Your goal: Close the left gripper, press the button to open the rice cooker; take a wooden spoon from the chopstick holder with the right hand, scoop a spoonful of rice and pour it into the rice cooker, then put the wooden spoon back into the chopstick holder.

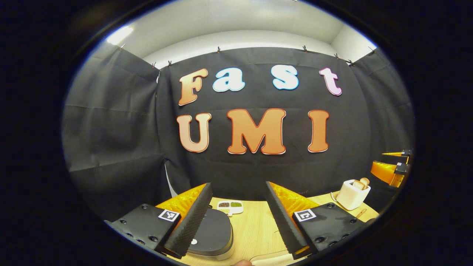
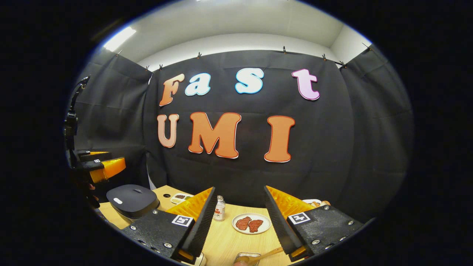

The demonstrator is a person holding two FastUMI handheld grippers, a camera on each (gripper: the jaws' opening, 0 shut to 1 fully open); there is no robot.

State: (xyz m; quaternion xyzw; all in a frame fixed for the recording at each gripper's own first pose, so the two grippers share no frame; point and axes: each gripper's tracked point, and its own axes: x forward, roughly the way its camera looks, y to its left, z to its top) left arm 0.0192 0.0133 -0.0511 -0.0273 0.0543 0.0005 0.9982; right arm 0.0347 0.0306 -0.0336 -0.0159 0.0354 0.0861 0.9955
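Observation:
The rice cooker sits low on the wooden table, its dark lid down, with a small white button on the near side. My left gripper is open above the table, its left finger over the cooker's lid. The right gripper view has the cooker at the far left, with the left gripper hanging above it. My right gripper is open and empty. Below it, a wooden spoon handle leans out of a small holder at the bottom edge.
A divided white dish of grains lies behind the cooker. A white toaster holding bread stands at the right, with the right gripper above it. A small bottle and a plate of red slices sit mid-table.

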